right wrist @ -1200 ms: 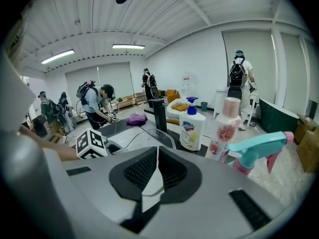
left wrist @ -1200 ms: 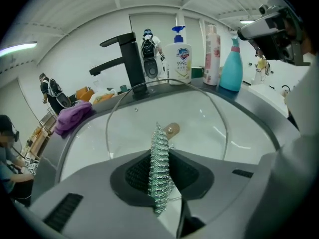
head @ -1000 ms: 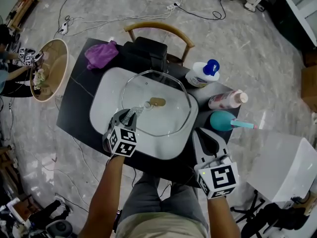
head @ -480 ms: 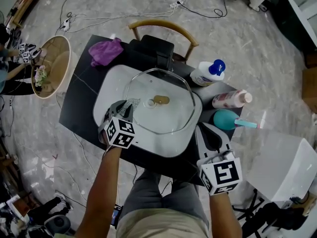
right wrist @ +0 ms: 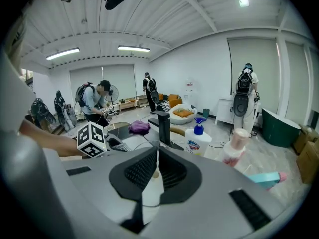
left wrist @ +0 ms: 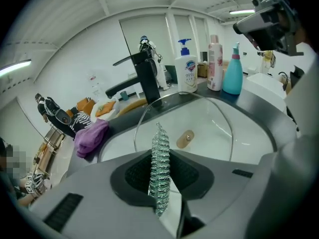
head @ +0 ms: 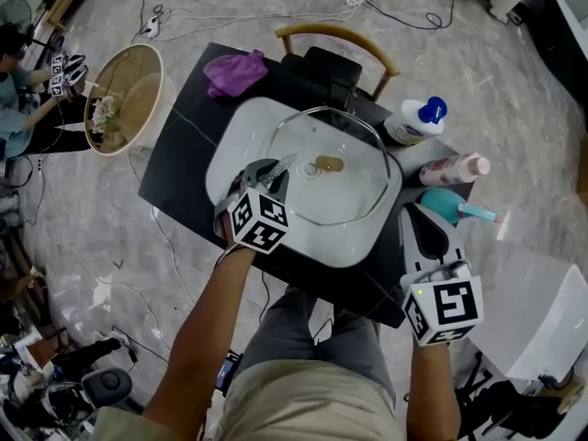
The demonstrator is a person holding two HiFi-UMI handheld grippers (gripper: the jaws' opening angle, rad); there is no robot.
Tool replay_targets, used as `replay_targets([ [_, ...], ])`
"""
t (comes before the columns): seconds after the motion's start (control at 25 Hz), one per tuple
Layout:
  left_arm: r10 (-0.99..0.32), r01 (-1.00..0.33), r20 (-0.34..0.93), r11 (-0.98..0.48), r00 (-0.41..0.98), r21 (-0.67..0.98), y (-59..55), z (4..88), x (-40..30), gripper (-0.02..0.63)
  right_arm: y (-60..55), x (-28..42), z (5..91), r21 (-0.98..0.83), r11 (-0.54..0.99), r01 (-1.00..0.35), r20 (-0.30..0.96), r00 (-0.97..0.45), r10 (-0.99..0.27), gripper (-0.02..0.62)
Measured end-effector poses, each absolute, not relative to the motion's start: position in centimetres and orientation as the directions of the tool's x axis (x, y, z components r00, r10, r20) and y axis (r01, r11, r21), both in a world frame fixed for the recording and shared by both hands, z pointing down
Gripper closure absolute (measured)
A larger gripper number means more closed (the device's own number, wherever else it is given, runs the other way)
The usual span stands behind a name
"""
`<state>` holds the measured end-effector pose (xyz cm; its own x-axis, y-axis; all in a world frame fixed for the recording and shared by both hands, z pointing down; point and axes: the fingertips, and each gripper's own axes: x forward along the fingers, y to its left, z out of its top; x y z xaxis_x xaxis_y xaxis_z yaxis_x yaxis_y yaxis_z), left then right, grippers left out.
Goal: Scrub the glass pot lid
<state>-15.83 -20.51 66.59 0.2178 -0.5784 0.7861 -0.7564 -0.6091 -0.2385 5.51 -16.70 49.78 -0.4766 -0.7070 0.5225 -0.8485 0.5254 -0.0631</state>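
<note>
**View from above and along both grippers.** The glass pot lid (head: 354, 196) lies in the white basin (head: 230, 159) set in the dark tabletop (head: 179, 168), with its knob (head: 329, 164) facing up, near the lid's middle. My left gripper (head: 266, 176) is clamped on a steel scourer (left wrist: 160, 173), which is squeezed into a narrow upright strip between the jaws. Its tip points toward the lid's near-left rim; I cannot tell whether it touches the glass. My right gripper (head: 425, 234) hangs over the tabletop's right edge, well apart from the lid. Its jaws are drawn together and nothing is between them.

**Handling, as I judge it.** The lid is stiff, smooth and breakable, moderately heavy for its size, and likely to skate or rock in the curved basin under a sideways scrub. The knob is the one raised feature and the safest hold. The metal-banded rim is a second choice, since it is thin and gives the jaws little purchase. The scourer is light and springy and will give under pressure. Bottles (head: 415, 123) stand along the tabletop's far right.
</note>
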Motion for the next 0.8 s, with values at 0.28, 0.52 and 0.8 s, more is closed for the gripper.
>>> replay_targets([
  [0.28, -0.645, -0.762, 0.717, -0.596, 0.265, -0.254, -20.5, 60.2, -15.9, 0.514, -15.8, 5.2, 46.9, -0.044, 0.539, -0.841, 0.502, -0.485, -0.716, 0.569],
  [0.52, -0.710, -0.761, 0.621, -0.591, 0.333, -0.267, -20.5, 52.9, -15.0, 0.514, -15.4, 5.5, 43.8, -0.024, 0.545, -0.838, 0.467, -0.491, -0.735, 0.569],
  [0.8, -0.764, -0.757, 0.485, -0.594, 0.426, -0.271, -18.0, 42.7, -13.6, 0.514, -13.5, 4.9, 39.0, -0.023, 0.582, -0.813, 0.423, -0.535, -0.731, 0.570],
])
